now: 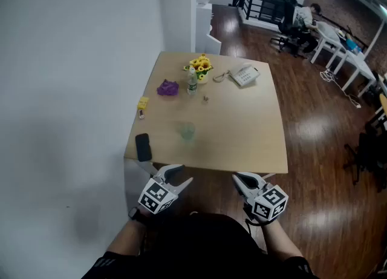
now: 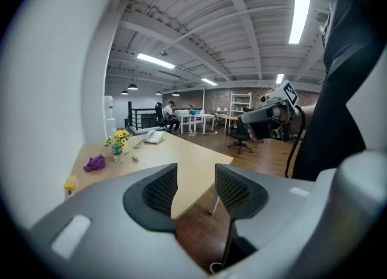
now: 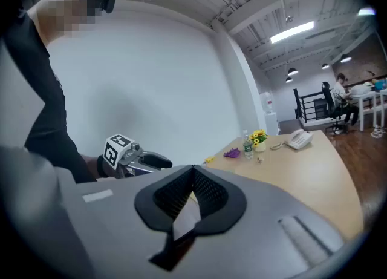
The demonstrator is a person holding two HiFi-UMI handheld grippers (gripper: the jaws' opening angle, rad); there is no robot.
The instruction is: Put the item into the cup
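A clear glass cup (image 1: 187,131) stands near the middle of the wooden table (image 1: 254,144). A small item (image 1: 205,98) lies beyond it, in front of a bottle (image 1: 191,82). Both grippers hang off the table's near edge, close to the person's body and away from the cup. My left gripper (image 1: 183,177) is open, and nothing sits in the gap in the left gripper view (image 2: 196,188). My right gripper (image 1: 240,179) is shut and empty, its pads meeting in the right gripper view (image 3: 192,188). Each gripper sees the other: the right gripper (image 2: 266,116) and the left gripper (image 3: 138,158).
On the table lie a black phone (image 1: 143,146) by the near left corner, a yellow object (image 1: 143,103), a purple object (image 1: 167,88), yellow flowers (image 1: 200,65) and a white desk telephone (image 1: 244,75). A white wall runs along the left. Desks and seated people are at the far right.
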